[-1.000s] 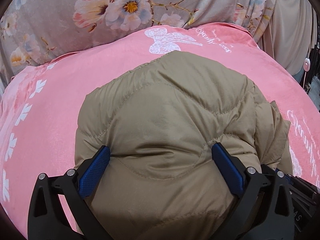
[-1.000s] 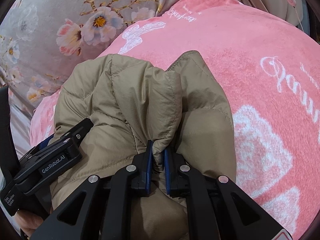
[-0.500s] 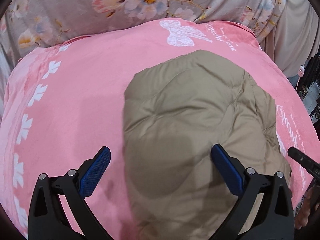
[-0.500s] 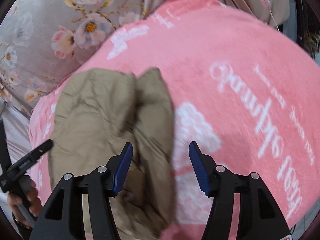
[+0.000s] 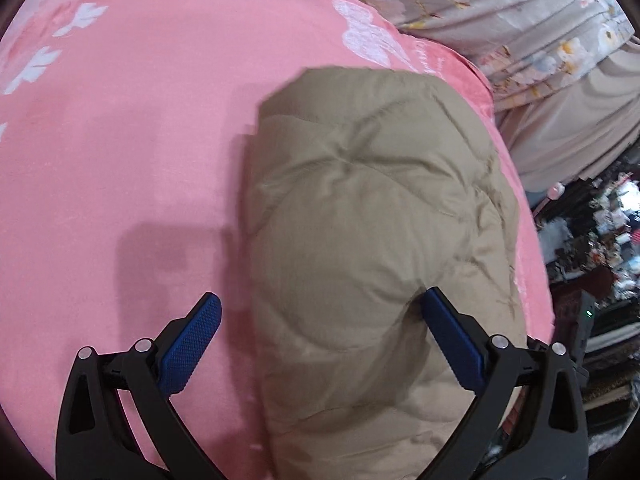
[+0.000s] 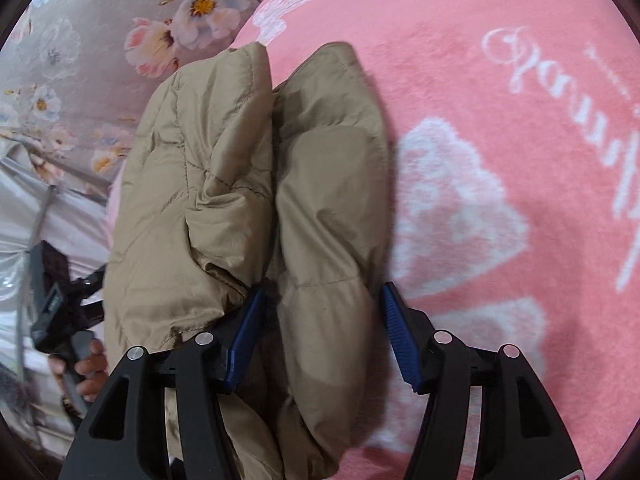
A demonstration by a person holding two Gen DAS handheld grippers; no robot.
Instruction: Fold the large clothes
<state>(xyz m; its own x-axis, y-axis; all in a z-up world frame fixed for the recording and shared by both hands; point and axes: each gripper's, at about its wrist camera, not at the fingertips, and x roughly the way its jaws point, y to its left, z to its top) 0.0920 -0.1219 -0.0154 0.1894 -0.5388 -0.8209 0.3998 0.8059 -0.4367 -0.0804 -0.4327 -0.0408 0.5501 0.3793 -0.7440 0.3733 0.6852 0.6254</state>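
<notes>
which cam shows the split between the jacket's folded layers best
The right wrist view. There the tan quilted puffer jacket shows its side, with a dark seam running between two stacked puffy halves. The left wrist view sees the jacket from above as one rounded bundle on the pink plush blanket; the split is hidden.

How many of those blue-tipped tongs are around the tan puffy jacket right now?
2. The left tongs are open at the folded puffer jacket, one pad dented into it. The right tongs straddle its outer fold, open. Both over the pink blanket.
</notes>
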